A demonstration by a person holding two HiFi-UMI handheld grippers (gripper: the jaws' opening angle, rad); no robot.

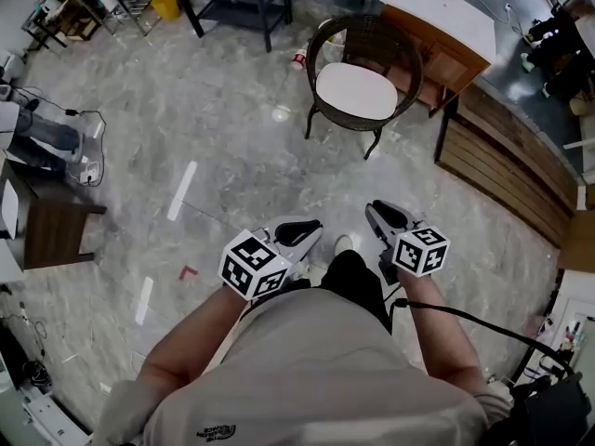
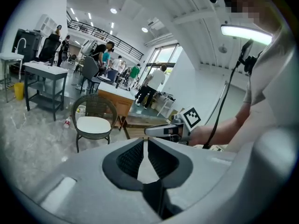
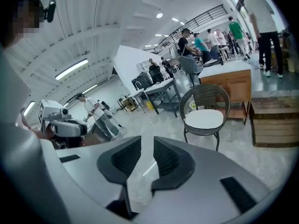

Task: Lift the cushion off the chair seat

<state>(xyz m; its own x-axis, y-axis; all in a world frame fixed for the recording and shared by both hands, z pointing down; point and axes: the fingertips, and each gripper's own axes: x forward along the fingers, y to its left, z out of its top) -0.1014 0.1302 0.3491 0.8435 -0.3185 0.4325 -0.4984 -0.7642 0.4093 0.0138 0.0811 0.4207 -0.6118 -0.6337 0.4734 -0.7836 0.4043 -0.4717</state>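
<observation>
A white round cushion (image 1: pixel 355 91) lies on the seat of a dark wicker chair (image 1: pixel 409 59), which stands on the grey floor well ahead of me. The cushion also shows in the left gripper view (image 2: pixel 93 124) and the right gripper view (image 3: pixel 204 119). Both grippers are held close to my body, far short of the chair. My left gripper (image 1: pixel 314 229) (image 2: pixel 145 141) has its tips together with nothing between them. My right gripper (image 1: pixel 374 211) (image 3: pixel 147 143) stands open with a plain gap and nothing in it.
A wooden cabinet with a white top (image 1: pixel 437 26) stands just right of the chair, with a low wooden step (image 1: pixel 507 170) in front of it. A small bottle (image 1: pixel 297 60) lies on the floor left of the chair. A dark side table (image 1: pixel 51 221) stands at far left. Several people stand in the background.
</observation>
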